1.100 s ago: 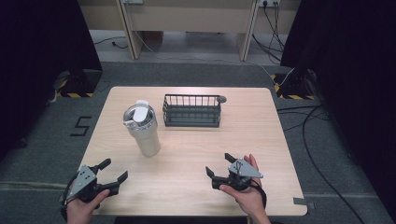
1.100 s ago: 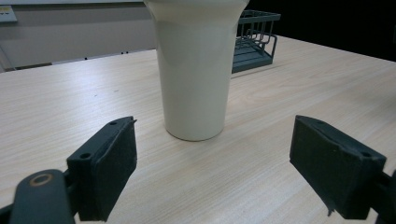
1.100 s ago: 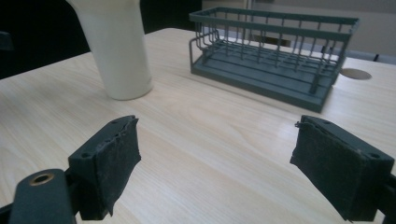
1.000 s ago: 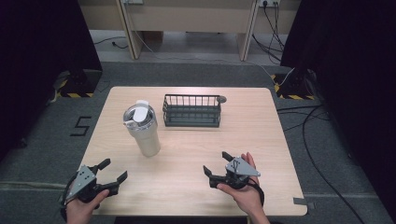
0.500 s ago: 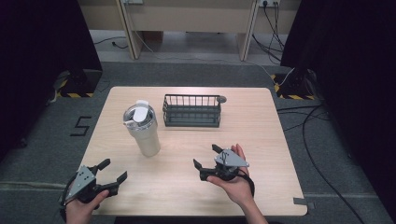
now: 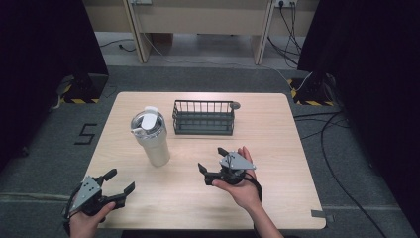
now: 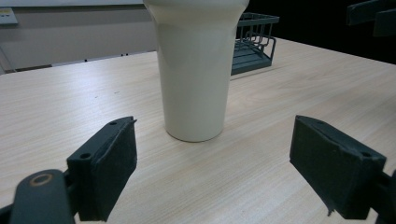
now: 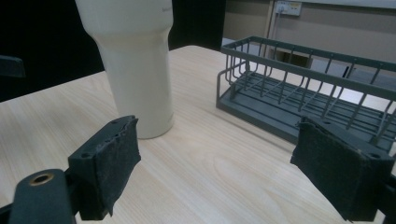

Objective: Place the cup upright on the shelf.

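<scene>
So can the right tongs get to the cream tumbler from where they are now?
Probably yes. The right tongs point toward the tumbler with bare table between them, and their jaws stand wide apart. The wire basket sits off to the side, not in the path.

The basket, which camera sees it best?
The high view: the whole dark wire basket shows there, standing on the table. The right gripper view shows its near side and floor close up; the left gripper view catches just a corner behind the tumbler.

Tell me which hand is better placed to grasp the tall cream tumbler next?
Left. The tall cream tumbler stands centred between the jaws of the open left claw; the right claw, also open, has it off to one side.
</scene>
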The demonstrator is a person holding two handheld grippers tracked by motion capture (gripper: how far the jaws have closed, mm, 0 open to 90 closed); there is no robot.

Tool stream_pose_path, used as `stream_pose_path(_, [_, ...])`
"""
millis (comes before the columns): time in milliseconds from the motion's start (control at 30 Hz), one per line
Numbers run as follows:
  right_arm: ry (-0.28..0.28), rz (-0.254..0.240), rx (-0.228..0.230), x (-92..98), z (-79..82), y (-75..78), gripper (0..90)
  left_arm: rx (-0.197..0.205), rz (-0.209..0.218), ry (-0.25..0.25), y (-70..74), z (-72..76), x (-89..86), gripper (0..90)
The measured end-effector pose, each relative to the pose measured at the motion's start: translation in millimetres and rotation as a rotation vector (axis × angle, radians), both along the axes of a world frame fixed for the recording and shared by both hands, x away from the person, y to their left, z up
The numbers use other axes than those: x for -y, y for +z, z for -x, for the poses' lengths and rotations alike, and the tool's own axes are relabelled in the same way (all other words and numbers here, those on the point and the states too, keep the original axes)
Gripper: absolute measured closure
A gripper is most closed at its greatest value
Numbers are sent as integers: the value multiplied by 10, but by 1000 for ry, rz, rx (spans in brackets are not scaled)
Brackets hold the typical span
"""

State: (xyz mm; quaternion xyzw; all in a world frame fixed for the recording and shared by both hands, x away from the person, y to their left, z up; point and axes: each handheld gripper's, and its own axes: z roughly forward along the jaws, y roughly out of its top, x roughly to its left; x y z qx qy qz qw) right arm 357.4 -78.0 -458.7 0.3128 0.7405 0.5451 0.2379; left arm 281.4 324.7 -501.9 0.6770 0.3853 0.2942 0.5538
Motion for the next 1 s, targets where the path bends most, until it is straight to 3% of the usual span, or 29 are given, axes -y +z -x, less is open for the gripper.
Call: stream_pose_path(1000, [48,-7,2,-366,-213,48,144,0,4,-2,0,1,-4,143])
